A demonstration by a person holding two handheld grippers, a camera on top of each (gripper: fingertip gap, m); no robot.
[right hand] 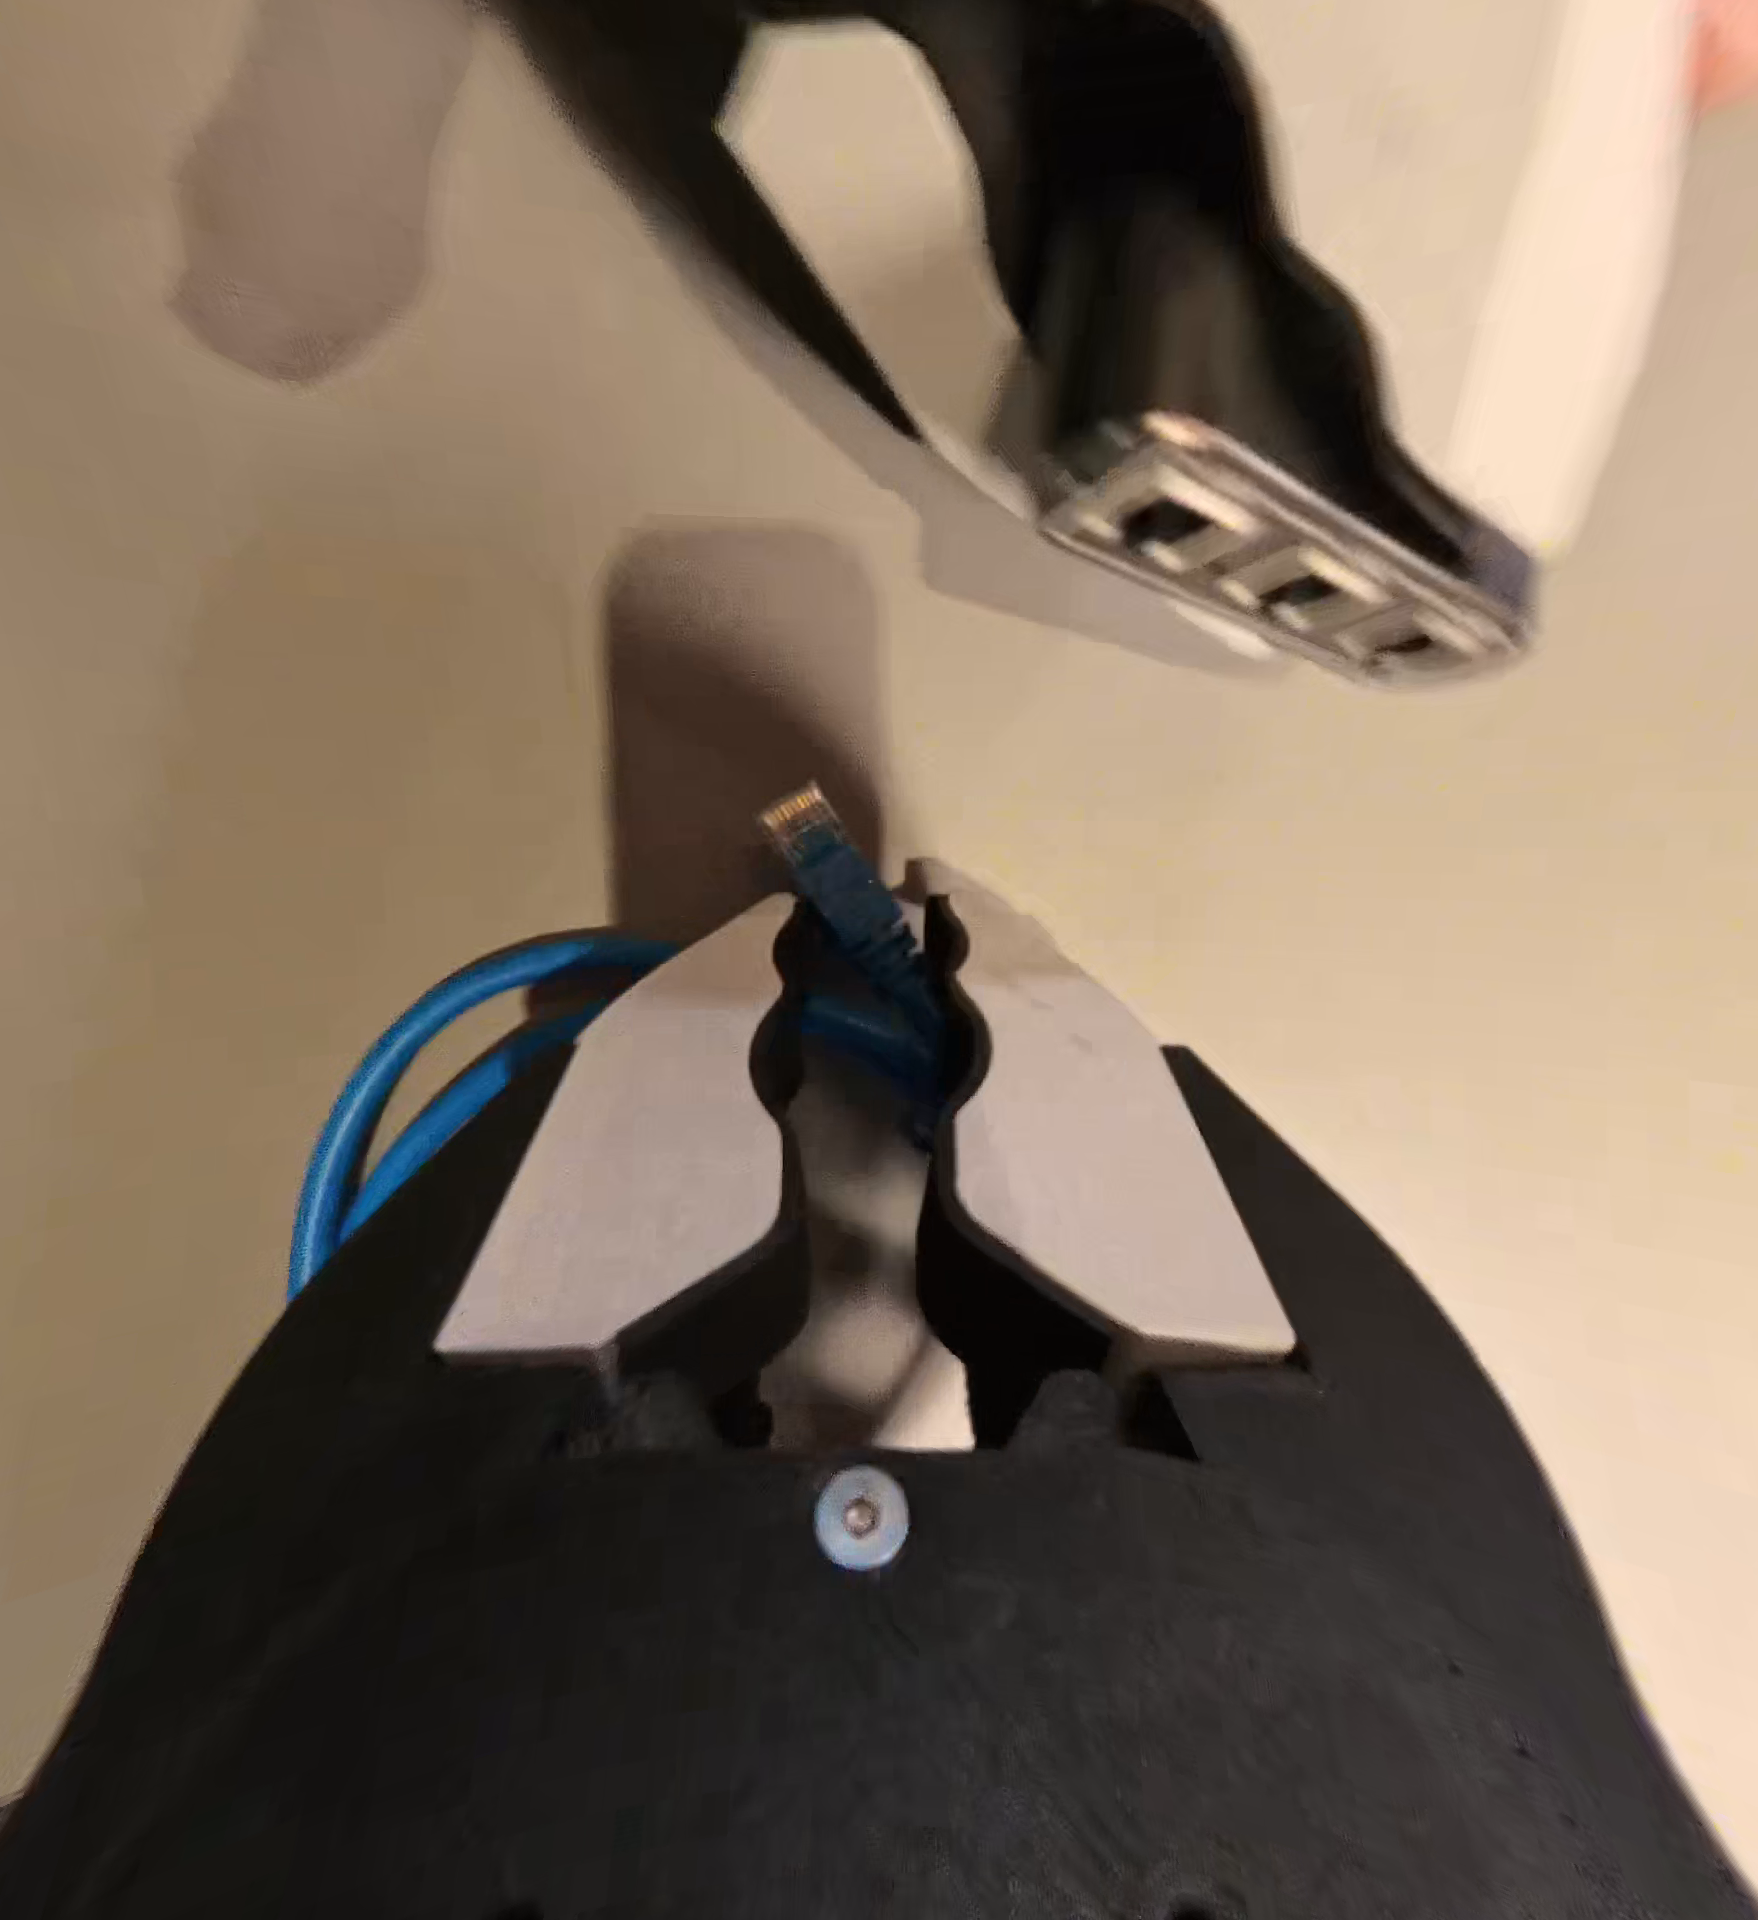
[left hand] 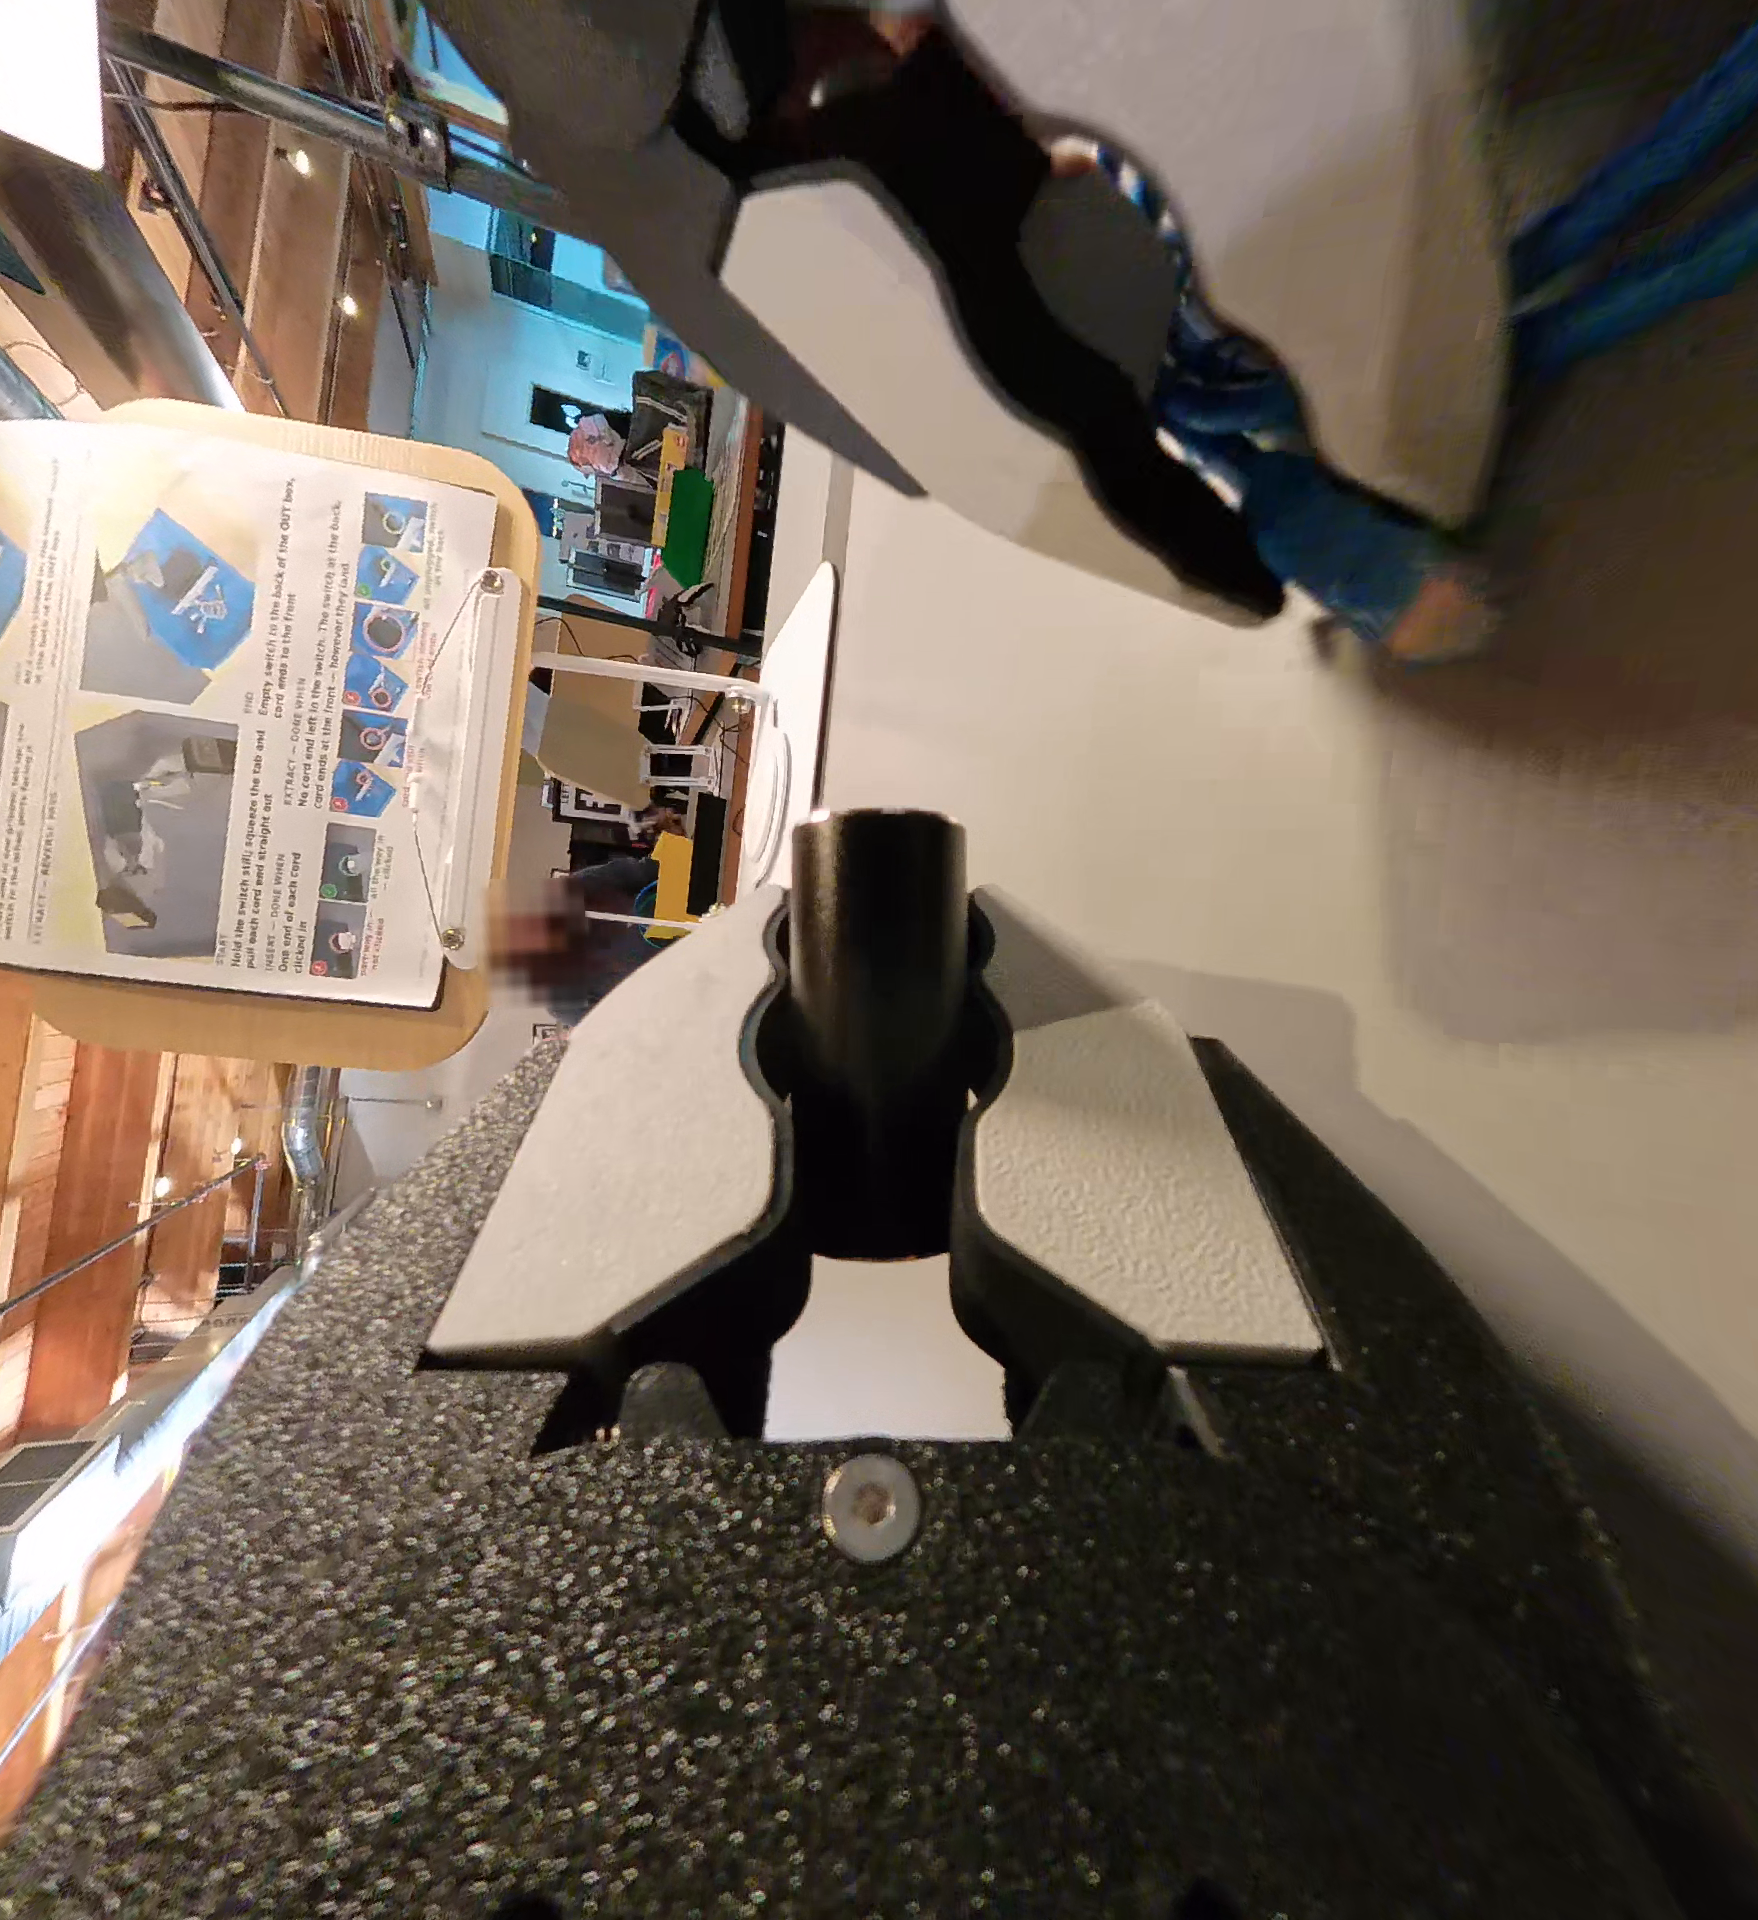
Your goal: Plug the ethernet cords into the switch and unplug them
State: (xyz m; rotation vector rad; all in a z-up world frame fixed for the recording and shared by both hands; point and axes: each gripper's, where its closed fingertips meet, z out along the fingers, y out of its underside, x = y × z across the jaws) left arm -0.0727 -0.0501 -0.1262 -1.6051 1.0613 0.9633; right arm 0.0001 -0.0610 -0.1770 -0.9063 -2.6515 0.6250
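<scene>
Above the pale table (right hand: 231, 727), the left gripper (left hand: 875, 935) has its jaws clamped on the black switch (right hand: 1270, 561), ports empty. The right gripper (right hand: 859, 894) pinches a blue ethernet cord (right hand: 854, 925) behind its plug, which is near the ports but apart. Judged so, nothing is plugged yet.

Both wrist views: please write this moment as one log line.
left gripper: shut on switch | right gripper: shut on blue ethernet cord | plug: not inserted, apart from switch | ports visible: empty
</scene>
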